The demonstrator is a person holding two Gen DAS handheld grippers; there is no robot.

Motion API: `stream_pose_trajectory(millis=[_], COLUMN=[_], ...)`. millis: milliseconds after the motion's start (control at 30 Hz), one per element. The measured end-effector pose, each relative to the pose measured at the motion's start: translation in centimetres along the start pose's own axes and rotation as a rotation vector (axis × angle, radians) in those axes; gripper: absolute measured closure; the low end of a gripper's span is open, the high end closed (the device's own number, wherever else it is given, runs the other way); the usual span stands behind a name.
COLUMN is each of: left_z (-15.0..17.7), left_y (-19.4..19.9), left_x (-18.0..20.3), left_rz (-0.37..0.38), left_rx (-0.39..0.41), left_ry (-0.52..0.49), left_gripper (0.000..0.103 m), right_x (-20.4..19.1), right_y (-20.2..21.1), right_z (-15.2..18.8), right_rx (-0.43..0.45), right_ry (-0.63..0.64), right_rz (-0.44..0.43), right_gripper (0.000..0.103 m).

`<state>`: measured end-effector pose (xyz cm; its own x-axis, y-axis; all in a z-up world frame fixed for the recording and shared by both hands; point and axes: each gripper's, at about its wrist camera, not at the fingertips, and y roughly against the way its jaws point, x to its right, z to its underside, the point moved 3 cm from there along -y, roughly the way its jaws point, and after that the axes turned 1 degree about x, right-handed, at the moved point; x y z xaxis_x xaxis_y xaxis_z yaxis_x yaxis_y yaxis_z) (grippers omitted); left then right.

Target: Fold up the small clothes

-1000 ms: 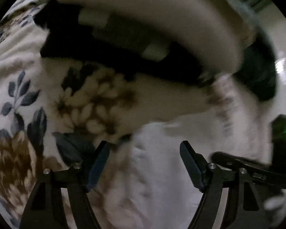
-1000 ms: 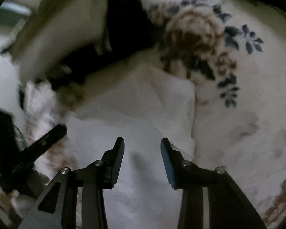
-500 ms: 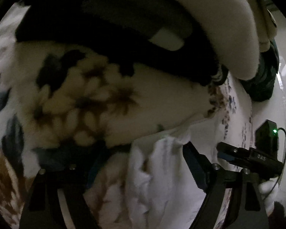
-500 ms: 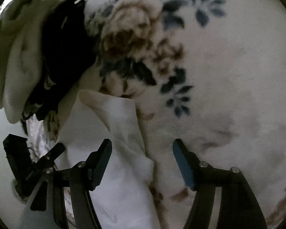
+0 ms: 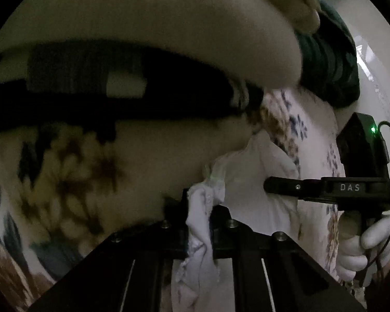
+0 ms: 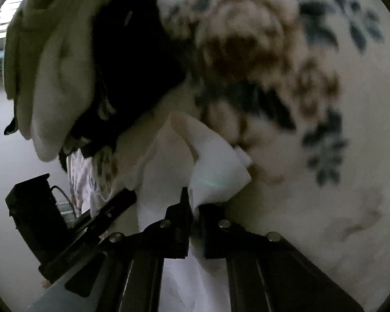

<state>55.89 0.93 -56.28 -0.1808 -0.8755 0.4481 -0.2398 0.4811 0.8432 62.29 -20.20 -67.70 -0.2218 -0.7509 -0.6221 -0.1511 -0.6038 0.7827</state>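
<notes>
A small white garment (image 5: 249,171) lies on a floral blanket (image 5: 65,171). My left gripper (image 5: 199,208) is shut on a bunched edge of the white garment, which hangs down between the fingers. My right gripper (image 6: 193,208) is shut on another edge of the same white garment (image 6: 215,161), with a folded corner standing up above the fingertips. The right gripper also shows in the left wrist view (image 5: 325,189), held by a white-gloved hand. The left gripper shows in the right wrist view (image 6: 96,221).
A pile of clothes lies just beyond: a cream piece (image 5: 169,26), a black piece (image 5: 117,98) and a dark green one (image 5: 330,59). The same pile shows in the right wrist view (image 6: 65,59). The blanket's edge and pale floor (image 6: 2,156) lie left.
Both grippers were open over the white garment; both have moved down and closed on its edges, bunching the cloth.
</notes>
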Motion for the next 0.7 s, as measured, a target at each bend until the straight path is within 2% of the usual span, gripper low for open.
stream_pose_trajectory(millis=[100,167,200,267,300,400,433,467,533,600,700], left_z=[-1.5,-1.5,-1.3,-0.8,-0.6,-0.4,-0.4,-0.3,-0.2,0.2,0.7], left_y=[-0.4,-1.2,-1.1,-0.8,-0.8,-0.8,-0.5,-0.2,0.9,2.2,4.2], left_x=[-0.8,-2.3,-3.0,-4.3,-4.7,-5.4,-5.2,-4.9,-4.1,-3.1,-2.0], left_rz=[0.01,0.029,0.059,0.152,0.191,0.207,0.183,0.15,0.123,0.083,0.076], left_rx=[-0.011,-0.059,-0.063,-0.075,-0.076,-0.054,-0.031,-0.015,0.017,0.057,0.116], left_ry=[0.025,0.092,0.126,0.21,0.241,0.272,0.256,0.224,0.173,0.119,0.092], left_gripper=[0.095,0.083,0.078,0.061,0.059,0.063,0.077,0.092,0.094,0.095,0.095], right_x=[-0.6,-0.4,-0.4,-0.1,0.0,0.7,0.8,0.5,0.0,-0.8,-1.8], right_y=[0.1,-1.2,-1.8,-2.1,-2.2,-2.8,-2.7,-2.7,-2.0,-1.1,0.7], right_z=[-1.6,-2.1,-2.2,-2.2,-2.2,-2.0,-1.9,-1.9,-1.8,-1.4,-0.6], right_rx=[0.002,-0.066,-0.091,-0.121,-0.124,-0.141,-0.136,-0.121,-0.086,-0.054,-0.01], right_ry=[0.017,0.023,0.022,0.002,-0.011,-0.039,-0.035,-0.027,0.015,0.052,0.087], right_rz=[-0.006,0.034,0.036,-0.019,-0.051,-0.077,-0.081,-0.072,-0.055,-0.056,-0.072], right_gripper=[0.097,0.092,0.087,0.061,0.06,0.06,0.06,0.068,0.095,0.096,0.096])
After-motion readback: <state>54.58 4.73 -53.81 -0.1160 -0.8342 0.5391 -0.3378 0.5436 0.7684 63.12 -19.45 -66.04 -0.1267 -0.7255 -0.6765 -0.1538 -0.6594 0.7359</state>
